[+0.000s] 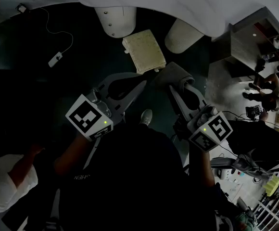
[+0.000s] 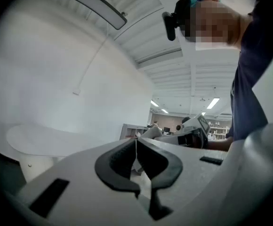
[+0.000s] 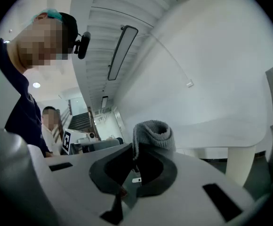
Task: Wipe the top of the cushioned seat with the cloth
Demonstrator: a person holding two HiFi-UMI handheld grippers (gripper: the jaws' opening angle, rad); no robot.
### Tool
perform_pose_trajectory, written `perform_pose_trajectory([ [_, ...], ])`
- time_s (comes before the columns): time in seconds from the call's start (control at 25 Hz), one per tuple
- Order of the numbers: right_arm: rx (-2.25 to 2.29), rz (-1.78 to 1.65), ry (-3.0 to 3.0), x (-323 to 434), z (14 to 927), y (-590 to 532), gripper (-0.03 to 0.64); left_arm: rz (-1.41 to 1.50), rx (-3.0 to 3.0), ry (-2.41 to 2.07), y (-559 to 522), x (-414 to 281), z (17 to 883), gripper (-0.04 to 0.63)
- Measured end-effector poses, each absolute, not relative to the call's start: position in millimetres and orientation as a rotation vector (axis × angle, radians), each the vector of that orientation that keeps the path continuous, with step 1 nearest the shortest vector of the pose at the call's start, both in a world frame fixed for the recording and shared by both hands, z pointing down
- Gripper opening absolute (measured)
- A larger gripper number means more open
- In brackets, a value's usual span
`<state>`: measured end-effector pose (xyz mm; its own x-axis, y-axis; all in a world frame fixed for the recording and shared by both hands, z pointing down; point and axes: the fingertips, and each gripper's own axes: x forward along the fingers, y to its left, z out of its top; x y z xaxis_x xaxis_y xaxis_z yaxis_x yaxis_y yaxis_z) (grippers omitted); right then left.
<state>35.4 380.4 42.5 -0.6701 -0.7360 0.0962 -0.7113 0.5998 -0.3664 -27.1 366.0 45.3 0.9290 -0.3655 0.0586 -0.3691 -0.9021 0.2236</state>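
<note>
Right gripper (image 3: 135,150) clamped on grey knitted cloth (image 3: 154,134). Left gripper (image 2: 136,147) jaws together, nothing between. Wipe not started; next, lower cloth onto cream square cushioned seat (image 1: 140,50).

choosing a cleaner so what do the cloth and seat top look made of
Cloth: grey ribbed knit, matte; ribs show on the fold pinched in the right gripper. Cushioned seat: cream, matte, faintly speckled top, likely fabric upholstery, though too distant to be sure.
</note>
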Motion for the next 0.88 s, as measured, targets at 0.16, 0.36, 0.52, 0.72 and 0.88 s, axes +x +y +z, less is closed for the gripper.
perform_pose_trajectory([
  [0.16,-1.231,-0.596,2.750,37.7,40.2,376.3,0.032,0.027,2.852,-0.557,362.5,-24.5,43.2,0.014],
  [0.36,-1.210,-0.594,2.764,53.6,36.3,376.8,0.032,0.041,2.843,-0.579,362.2,-8.7,38.2,0.015],
  [0.52,-1.185,-0.600,2.759,70.1,35.7,381.3,0.032,0.054,2.835,-0.616,366.9,3.3,37.8,0.014],
  [0.72,-1.132,-0.590,2.767,92.6,37.5,398.3,0.032,0.057,2.846,-0.678,385.9,19.8,38.4,0.014],
  [0.88,-1.100,-0.587,2.780,111.8,41.6,406.7,0.032,0.054,2.844,-0.721,395.3,35.8,40.5,0.015],
])
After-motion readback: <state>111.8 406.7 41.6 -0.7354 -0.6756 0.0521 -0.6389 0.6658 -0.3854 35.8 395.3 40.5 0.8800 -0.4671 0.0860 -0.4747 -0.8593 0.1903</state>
